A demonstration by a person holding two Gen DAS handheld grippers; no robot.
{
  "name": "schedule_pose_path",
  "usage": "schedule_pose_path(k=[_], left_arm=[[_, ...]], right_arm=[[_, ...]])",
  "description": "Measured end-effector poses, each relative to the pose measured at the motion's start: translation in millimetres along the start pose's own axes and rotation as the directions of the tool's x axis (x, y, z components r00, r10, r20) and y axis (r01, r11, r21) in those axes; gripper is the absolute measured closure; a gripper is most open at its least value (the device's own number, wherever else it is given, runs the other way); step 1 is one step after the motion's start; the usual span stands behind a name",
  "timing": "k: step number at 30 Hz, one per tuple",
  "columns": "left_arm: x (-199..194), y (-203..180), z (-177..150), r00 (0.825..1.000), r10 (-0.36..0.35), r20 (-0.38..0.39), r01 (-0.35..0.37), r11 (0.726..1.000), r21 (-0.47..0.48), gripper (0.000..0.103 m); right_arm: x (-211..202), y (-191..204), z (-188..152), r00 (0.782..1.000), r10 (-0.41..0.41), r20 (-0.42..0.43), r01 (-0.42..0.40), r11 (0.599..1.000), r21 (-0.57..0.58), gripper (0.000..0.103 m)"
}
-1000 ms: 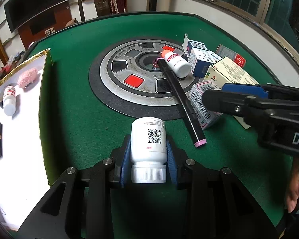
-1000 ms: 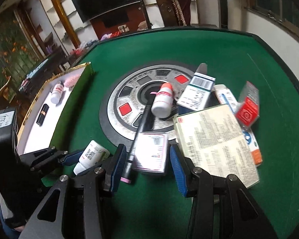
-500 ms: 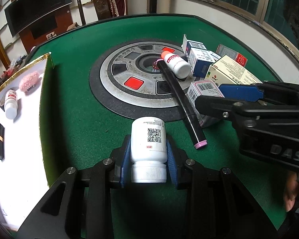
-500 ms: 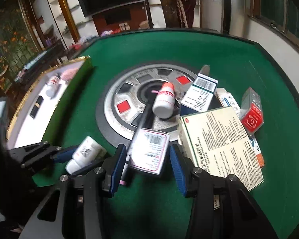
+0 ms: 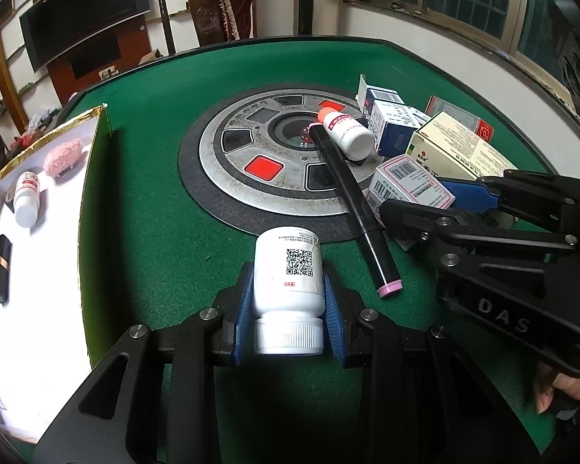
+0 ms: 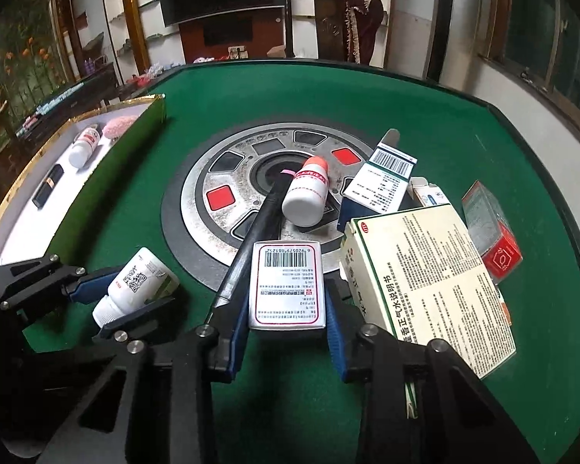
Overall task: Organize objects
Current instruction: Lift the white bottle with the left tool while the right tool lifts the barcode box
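Observation:
My left gripper point(image 5: 288, 309) is shut on a white pill bottle point(image 5: 288, 270) with a QR code, cap toward the camera; the bottle also shows in the right wrist view point(image 6: 135, 284). My right gripper point(image 6: 288, 319) has closed its blue pads around a small pink-edged barcode box point(image 6: 288, 286), which also shows in the left wrist view point(image 5: 410, 183). A black marker with pink cap point(image 5: 352, 201) lies just left of that box. An orange-capped white bottle point(image 6: 307, 193) rests on the marker at the table's hub.
A white gold-rimmed tray point(image 5: 38, 270) at left holds a small bottle point(image 5: 25, 199), a pink fluffy clip point(image 5: 63, 156) and a black lipstick point(image 5: 2, 266). Blue-white boxes point(image 6: 386, 181), a large cream box point(image 6: 425, 282) and a red box point(image 6: 491, 236) crowd the right side.
My right gripper moved forward around the pink-edged box and its pads closed onto the box's sides. My left gripper kept hold of the bottle and barely moved.

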State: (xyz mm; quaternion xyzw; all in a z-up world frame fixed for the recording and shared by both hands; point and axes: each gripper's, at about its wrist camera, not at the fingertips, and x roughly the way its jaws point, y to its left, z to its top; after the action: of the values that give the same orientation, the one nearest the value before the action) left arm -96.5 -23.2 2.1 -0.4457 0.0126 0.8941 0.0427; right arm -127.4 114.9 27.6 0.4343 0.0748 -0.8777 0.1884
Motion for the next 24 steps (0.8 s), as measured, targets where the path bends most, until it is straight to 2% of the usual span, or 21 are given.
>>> schedule_pose_path(k=[10, 24], left_arm=[[-1, -3, -1, 1.0, 0.012, 0.002, -0.012, 1.0, 0.015, 0.07], [-7, -6, -1, 0.999, 0.025, 0.024, -0.026, 0.999, 0.027, 0.07]], right_arm=[[-16, -6, 1, 0.998, 0.061, 0.032, -0.063, 0.997, 0.044, 0.068], [-26, -3, 4, 0.995, 0.082, 0.059, -0.085, 0.995, 0.053, 0.068]])
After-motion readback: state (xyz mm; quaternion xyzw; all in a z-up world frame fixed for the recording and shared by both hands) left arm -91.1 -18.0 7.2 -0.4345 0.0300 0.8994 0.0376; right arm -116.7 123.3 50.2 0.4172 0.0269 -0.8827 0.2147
